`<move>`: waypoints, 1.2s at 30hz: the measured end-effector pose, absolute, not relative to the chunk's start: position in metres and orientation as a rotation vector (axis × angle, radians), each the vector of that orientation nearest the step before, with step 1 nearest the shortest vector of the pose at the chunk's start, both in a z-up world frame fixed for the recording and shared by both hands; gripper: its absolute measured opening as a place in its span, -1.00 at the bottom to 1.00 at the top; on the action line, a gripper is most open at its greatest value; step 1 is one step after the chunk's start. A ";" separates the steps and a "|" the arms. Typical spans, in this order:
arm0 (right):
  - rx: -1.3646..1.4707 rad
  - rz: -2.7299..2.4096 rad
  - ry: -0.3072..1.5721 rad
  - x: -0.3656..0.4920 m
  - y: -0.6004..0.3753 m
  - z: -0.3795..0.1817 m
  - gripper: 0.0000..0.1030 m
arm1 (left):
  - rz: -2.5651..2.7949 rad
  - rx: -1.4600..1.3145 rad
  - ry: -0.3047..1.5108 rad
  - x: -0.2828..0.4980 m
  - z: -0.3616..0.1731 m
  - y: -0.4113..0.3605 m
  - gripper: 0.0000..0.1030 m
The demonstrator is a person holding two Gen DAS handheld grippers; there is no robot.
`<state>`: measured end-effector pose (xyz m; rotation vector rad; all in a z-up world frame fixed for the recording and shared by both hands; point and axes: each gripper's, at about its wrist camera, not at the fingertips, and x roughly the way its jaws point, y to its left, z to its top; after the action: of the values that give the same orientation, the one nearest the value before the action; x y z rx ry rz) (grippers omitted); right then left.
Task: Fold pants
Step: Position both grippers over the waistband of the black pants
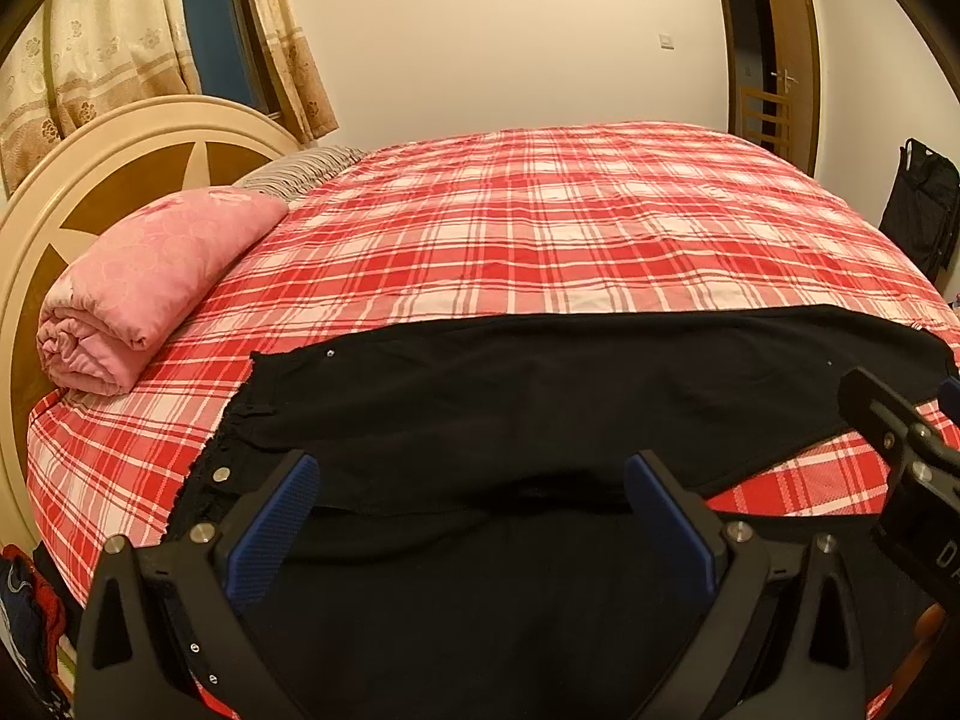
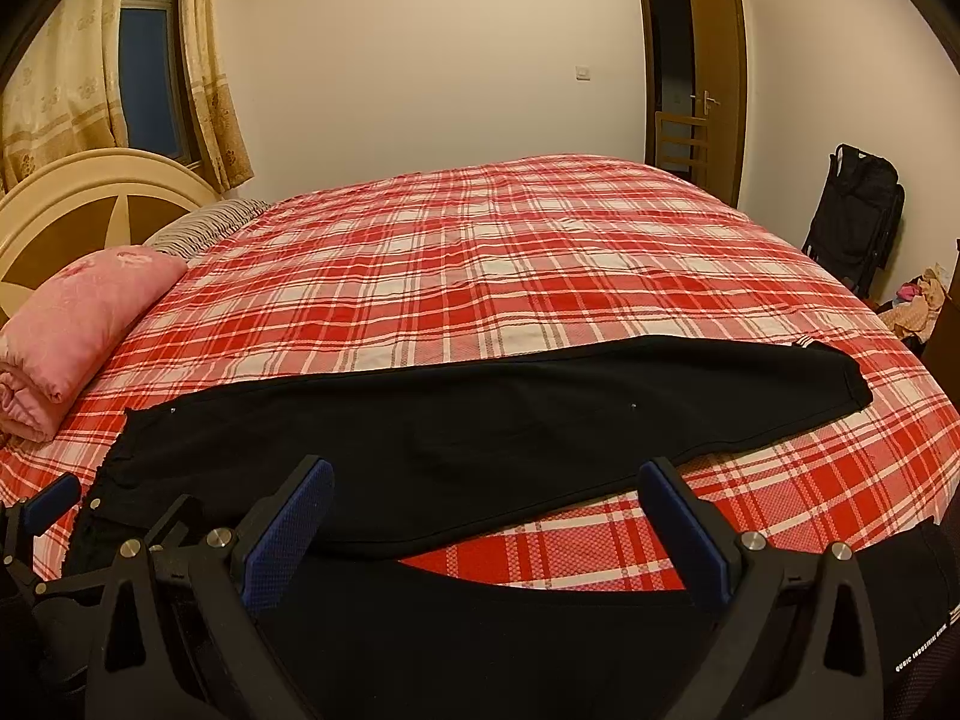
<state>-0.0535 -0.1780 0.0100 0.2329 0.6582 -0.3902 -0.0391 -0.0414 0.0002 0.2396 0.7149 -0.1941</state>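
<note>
Black pants [image 1: 540, 396] lie spread sideways across the near part of a red plaid bed [image 1: 510, 240], waistband at the left, leg ends at the right. The same black pants [image 2: 480, 426] stretch from lower left to a cuff at the right in the right wrist view; a second dark leg runs along the bed's near edge under both tools. My left gripper [image 1: 471, 501] hovers open over the pants' near edge with nothing between its blue pads. My right gripper [image 2: 486, 504] is open too, above the gap between the two legs. Each tool shows in the other's view.
A rolled pink quilt [image 1: 144, 288] and a striped pillow [image 1: 300, 171] sit by the round headboard [image 1: 72, 180] at the left. Behind the bed are a curtained window, an open brown door [image 2: 714, 60] and a folded black stroller [image 2: 858, 216].
</note>
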 end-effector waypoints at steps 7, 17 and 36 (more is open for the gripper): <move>0.238 -0.390 0.658 -0.053 -0.180 0.010 0.98 | -0.195 0.241 0.720 -0.037 0.000 -0.038 1.00; 0.240 -0.389 0.660 -0.053 -0.180 0.009 0.98 | -0.192 0.242 0.721 -0.035 -0.002 -0.037 1.00; 0.254 -0.382 0.680 -0.053 -0.182 0.002 0.98 | -0.168 0.263 0.730 -0.034 -0.007 -0.037 1.00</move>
<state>-0.0527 -0.1817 0.0016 0.2542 0.6801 -0.3825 -0.0336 -0.0372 -0.0065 0.2634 0.7300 -0.1682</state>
